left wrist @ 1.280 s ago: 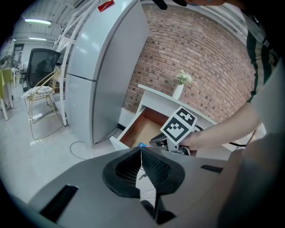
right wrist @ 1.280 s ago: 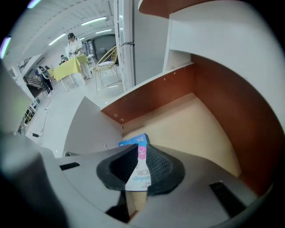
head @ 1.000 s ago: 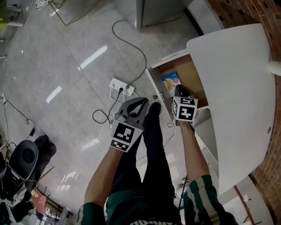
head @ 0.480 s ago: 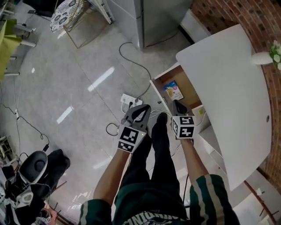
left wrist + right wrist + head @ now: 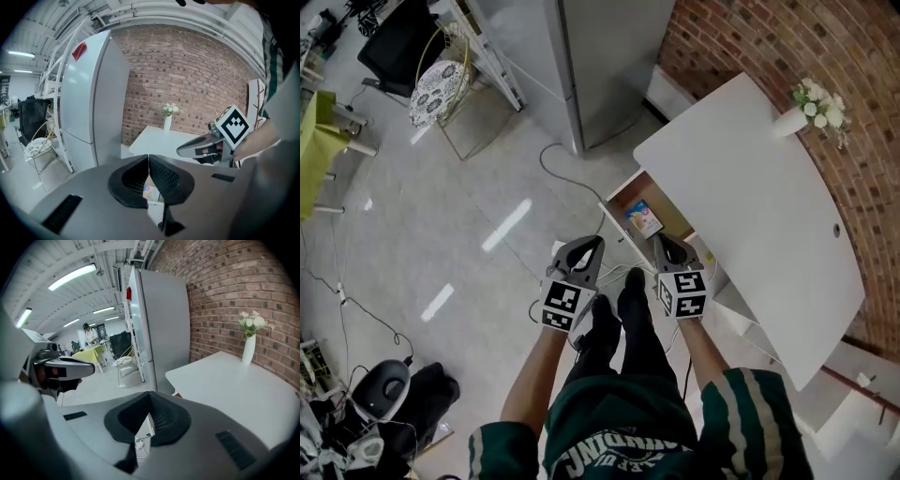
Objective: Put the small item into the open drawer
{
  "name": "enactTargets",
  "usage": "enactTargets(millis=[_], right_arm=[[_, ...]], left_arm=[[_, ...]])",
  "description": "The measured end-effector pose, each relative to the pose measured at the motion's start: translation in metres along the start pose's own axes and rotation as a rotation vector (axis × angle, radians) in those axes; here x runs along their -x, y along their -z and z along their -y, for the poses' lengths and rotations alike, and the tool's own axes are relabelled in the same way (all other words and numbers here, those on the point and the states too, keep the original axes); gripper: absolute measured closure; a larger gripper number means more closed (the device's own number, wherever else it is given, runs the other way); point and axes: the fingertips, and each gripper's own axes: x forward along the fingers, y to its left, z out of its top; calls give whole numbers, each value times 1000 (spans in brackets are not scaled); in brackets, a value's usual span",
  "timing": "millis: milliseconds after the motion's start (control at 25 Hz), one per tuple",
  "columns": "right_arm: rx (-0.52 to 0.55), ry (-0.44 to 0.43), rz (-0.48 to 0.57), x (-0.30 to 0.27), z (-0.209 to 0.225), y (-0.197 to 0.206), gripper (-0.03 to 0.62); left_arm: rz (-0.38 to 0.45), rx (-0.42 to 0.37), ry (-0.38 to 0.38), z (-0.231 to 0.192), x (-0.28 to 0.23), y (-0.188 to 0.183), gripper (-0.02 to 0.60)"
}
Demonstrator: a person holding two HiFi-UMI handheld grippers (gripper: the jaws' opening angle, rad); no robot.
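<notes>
Both tongs clenched on nothing: left tongs (image 5: 586, 246) over the floor (image 5: 469, 244), right tongs (image 5: 666, 246) just on the near side of the open drawer (image 5: 617, 200). Small item (image 5: 643, 217) lies flat inside, so placing looks done. To finish well, lift the right tongs clear without knocking the drawer front and don't reach back in. The drawer sticks out under the left edge of the white bench (image 5: 750, 197). It seems to hold only that colourful item, its wooden bottom otherwise bare. A vase (image 5: 791, 120) of flowers stands at the bench's far right.
</notes>
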Motion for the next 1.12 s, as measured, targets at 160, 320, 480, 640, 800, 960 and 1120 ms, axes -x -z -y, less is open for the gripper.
enactTargets(millis=[160, 320, 480, 640, 800, 960, 1120], right_arm=[[62, 26, 52, 35, -2, -28, 569], [98, 46, 109, 62, -12, -51, 569], [111, 51, 181, 89, -18, -77, 569], [99, 66, 222, 109, -18, -89, 569], [95, 77, 240, 116, -18, -96, 569], [94, 86, 252, 121, -20, -102, 569], [110, 91, 239, 125, -22, -99, 569]], left_arm=[[44, -13, -3, 7, 12, -33, 566], [75, -63, 16, 17, 20, -53, 566], [106, -86, 18, 24, 25, -74, 566], [136, -94, 15, 31, 33, -88, 566], [140, -99, 16, 32, 39, -94, 566], [151, -116, 29, 35, 41, -96, 566], [144, -119, 39, 39, 41, -89, 566]])
